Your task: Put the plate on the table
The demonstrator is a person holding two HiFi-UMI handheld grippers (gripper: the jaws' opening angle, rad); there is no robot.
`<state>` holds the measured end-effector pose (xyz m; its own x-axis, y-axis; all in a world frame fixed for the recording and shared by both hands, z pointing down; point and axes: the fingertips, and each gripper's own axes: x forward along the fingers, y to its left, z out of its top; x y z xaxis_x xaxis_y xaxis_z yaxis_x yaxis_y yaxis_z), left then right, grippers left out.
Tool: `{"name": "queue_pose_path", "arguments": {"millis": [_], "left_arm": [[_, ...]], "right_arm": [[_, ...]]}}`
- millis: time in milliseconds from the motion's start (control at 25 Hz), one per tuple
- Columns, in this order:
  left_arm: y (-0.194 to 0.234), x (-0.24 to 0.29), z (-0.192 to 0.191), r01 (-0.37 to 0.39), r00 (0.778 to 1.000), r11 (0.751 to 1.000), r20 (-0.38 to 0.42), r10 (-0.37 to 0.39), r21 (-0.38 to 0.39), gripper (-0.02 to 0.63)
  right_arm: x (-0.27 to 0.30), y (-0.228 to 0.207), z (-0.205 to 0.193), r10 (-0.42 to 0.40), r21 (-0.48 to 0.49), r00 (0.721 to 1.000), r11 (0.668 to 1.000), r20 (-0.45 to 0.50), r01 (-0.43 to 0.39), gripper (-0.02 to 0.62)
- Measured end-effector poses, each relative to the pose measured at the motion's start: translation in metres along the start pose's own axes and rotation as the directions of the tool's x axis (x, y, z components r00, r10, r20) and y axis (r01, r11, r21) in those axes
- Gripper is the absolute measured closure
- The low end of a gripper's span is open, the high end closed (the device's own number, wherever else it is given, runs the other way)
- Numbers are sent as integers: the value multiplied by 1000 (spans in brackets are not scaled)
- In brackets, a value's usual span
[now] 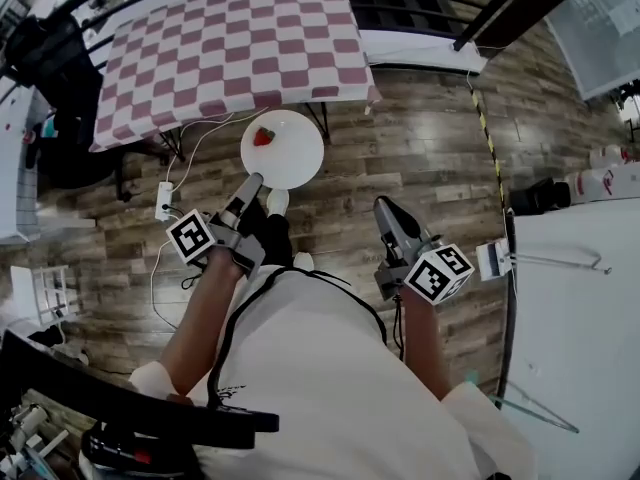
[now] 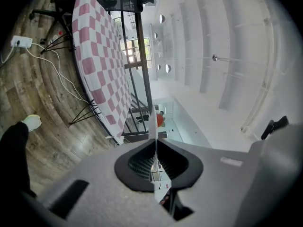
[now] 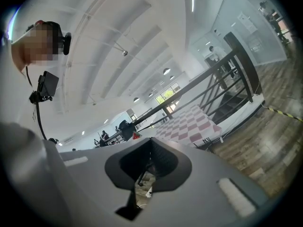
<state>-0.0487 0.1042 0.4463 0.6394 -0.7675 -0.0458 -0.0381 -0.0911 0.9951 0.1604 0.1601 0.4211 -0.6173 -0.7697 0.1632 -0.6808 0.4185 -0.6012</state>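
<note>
Your left gripper (image 1: 252, 183) has its fingers pinching the white plate (image 1: 290, 153) (strawberry (image 1: 263, 136) aboard) over the floor (image 1: 420, 138), short of the checkered surface (image 1: 240, 48); carry it level. The right gripper (image 1: 385, 211) has its fingers pressed together, empty.

- The left gripper (image 1: 250, 190) pointed forward, roughly level, its jaws pressed onto the near rim of the plate (image 1: 295, 158).
- The right gripper (image 1: 386, 208) was held well apart from it, jaws together with nothing between them.
- Both forearms, left (image 1: 200, 318) and right (image 1: 425, 343), reached forward from the torso.
</note>
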Motion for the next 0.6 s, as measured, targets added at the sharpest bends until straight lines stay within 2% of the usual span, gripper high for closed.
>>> {"name": "queue_pose_path", "arguments": {"millis": [280, 600], "left_arm": [[0, 41, 14, 23, 998, 1000, -62, -23, 3, 584], [9, 94, 52, 14, 993, 1000, -118, -15, -15, 584]], "right_arm": [[19, -14, 15, -40, 6, 999, 999, 33, 39, 586], [66, -33, 42, -78, 15, 996, 997, 43, 78, 586]]}}
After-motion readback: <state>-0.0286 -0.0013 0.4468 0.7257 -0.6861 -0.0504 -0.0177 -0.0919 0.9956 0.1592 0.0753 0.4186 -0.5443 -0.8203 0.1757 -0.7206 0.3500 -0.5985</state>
